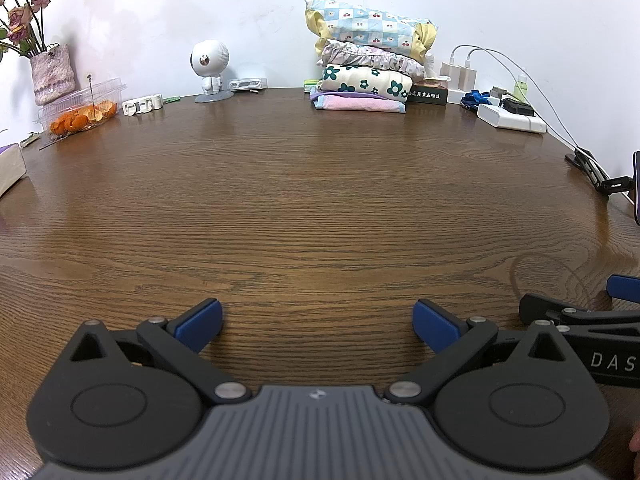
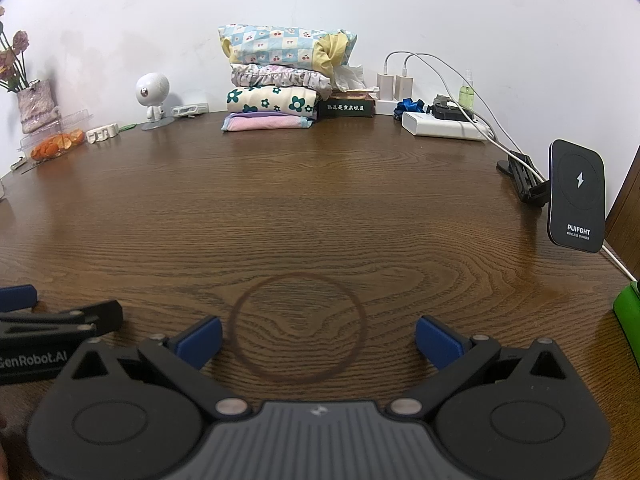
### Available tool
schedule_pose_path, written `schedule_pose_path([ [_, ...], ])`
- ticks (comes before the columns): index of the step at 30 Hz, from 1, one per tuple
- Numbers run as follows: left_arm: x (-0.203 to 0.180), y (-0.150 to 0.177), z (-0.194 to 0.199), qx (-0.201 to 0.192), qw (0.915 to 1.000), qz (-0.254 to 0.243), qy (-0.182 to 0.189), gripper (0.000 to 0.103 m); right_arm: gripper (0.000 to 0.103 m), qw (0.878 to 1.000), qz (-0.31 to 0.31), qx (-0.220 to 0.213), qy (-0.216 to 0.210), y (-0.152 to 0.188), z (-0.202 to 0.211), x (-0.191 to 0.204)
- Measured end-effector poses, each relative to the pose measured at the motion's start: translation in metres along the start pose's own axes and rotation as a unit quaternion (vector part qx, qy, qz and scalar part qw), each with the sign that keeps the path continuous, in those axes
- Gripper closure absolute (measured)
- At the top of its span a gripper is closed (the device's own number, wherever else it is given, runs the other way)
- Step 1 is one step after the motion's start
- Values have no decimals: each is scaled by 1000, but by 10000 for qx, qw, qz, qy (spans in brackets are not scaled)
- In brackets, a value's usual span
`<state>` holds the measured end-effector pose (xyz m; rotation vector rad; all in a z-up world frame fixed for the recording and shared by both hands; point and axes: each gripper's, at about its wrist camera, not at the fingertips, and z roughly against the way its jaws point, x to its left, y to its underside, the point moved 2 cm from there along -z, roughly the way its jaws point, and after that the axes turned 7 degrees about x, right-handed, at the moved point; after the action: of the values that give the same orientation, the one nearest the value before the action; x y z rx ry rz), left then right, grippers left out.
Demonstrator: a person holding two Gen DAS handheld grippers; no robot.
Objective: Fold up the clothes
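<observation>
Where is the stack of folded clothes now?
In both wrist views the stack of folded clothes stands at the table's far edge against the wall, beside the dark green box.

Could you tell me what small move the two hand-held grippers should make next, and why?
Probably reach both forward toward the stack of clothes at the far edge of the table. Both the left hand-held gripper and the right hand-held gripper are open and hold nothing, and no garment lies on the bare wood in front of them.

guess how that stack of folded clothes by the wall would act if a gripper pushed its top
The stack of folded clothes is soft fabric, so it would probably squash. The puffy cherry-print bundle overhangs the layers below and may slide or topple.
</observation>
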<state>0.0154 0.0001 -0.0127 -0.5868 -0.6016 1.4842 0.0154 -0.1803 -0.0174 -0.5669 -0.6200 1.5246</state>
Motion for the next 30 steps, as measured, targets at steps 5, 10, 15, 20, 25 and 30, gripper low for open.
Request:
schedule_pose_path([
  [5, 0, 0, 0, 1, 10000, -1, 0, 0, 0, 10000, 0, 0, 0, 0, 0, 0],
  [10, -1, 2, -1, 0, 10000, -1, -1, 0, 0, 10000, 1, 0, 1, 0, 0, 0],
  [15, -8, 14, -8, -3, 10000, -2, -4, 0, 0, 10000, 0, 0, 1, 0, 0, 2],
  [20, -10, 19, -12, -25, 10000, -10, 34, 0, 0, 10000, 25, -6, -54, 0, 2, 5],
  [25, 2, -5, -1, -451, 9987, -39, 248, 0, 15, 9966, -171, -91, -796, -37, 8, -14],
  [30, 23, -65, 9, -903, 9925, 512, 651, 0, 15, 9796, -800, -951, -1580, -161, -9, -55],
])
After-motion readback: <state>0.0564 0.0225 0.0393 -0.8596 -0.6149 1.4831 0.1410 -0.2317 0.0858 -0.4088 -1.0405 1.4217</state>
